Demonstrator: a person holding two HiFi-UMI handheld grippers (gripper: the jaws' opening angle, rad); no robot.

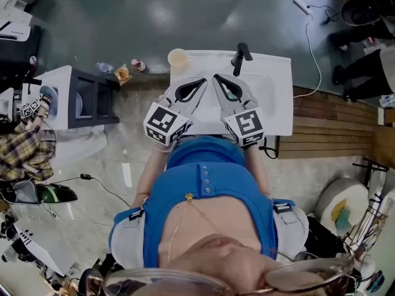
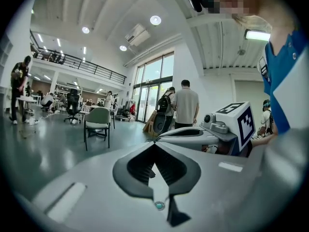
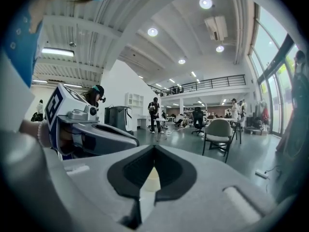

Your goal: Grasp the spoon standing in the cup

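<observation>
We stand in a wide, bright hall, a white table before us.
Beyond the table we see dark grey floor; to its right, wooden boards; on its near side, pale stone floor. Far out from the table we make out tall windows, a railed gallery, round ceiling lights and a green chair.

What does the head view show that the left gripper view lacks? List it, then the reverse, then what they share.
Head view only: the white table, the cream cup at its far corner, a dark upright object farther right. Left gripper view only: a chair, a person standing by the glass doors. Both: the left gripper, jaws together on nothing, and the right gripper with its marker cube.
</observation>
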